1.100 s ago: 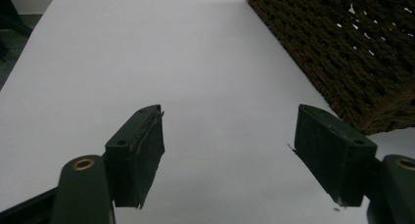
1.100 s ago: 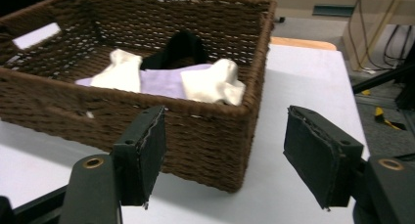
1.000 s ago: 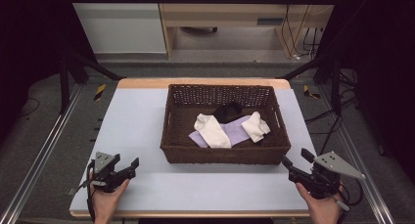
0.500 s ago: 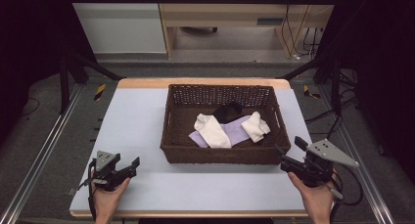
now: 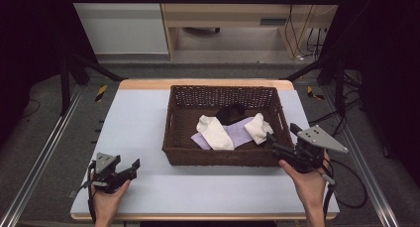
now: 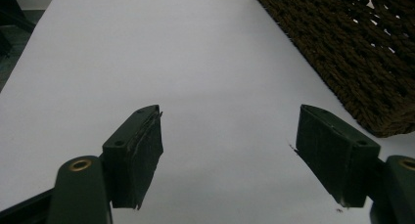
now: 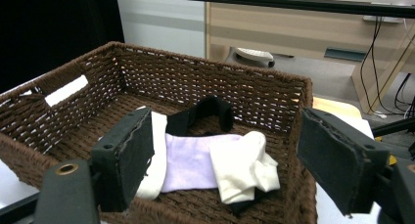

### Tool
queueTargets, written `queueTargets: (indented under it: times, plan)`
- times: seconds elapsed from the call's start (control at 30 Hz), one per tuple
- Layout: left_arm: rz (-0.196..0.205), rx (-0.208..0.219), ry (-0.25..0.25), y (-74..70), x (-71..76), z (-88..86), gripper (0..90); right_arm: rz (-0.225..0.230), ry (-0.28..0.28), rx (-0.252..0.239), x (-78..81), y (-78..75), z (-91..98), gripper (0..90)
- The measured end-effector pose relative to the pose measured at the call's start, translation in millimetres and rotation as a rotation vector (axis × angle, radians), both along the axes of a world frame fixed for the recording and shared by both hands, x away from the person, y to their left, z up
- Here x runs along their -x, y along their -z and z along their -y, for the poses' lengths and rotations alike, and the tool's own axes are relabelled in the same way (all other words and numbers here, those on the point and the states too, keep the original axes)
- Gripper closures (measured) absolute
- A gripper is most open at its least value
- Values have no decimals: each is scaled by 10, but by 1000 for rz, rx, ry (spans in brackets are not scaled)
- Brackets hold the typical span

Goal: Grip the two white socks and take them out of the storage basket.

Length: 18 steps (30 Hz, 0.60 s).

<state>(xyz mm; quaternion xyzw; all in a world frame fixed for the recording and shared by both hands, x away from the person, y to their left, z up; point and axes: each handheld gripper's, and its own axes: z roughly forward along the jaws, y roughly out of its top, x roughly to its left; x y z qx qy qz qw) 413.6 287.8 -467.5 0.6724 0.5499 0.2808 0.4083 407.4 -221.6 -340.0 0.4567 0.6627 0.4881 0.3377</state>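
A brown wicker basket (image 5: 218, 156) stands mid-table. In it lie a white sock (image 5: 215, 133), a purple sock (image 5: 240, 133), a second white sock (image 5: 257, 128) and a black sock (image 5: 230, 112). My right gripper (image 5: 281, 137) hovers at the basket's front right corner. Its jaws have just been opening and stand wide, with nothing between them. In the right gripper view, the right gripper (image 7: 225, 160) looks over the basket rim (image 7: 195, 82) at the socks. My left gripper (image 5: 133, 168) rests at the front left of the table. Its jaws have also just been opening and are empty. The left gripper (image 6: 230, 145) faces bare tabletop, with the basket (image 6: 352, 53) on its right.
The pale table (image 5: 138, 118) has free room to the left of and in front of the basket. Metal rails (image 5: 44, 152) run along both sides. A wooden desk (image 5: 237, 14) and cables (image 5: 302, 38) stand beyond the far edge. A white label (image 7: 66, 89) sits on the basket's wall.
My right gripper has risen and moved left and forward to the basket's front right corner, and its jaws stand wider. The left hand has stayed put.
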Motion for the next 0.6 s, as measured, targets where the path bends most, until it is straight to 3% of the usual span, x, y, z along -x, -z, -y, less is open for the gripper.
queueTargets:
  times: [0.4,0.6]
  plan:
    - [-3,-1,0,3,-11,-9,245,-16,-14,18,-282,-185,-179,191]
    - [-4,-1,-3,5,-16,-17,246,-44,-10,34,-445,-182,-237,191]
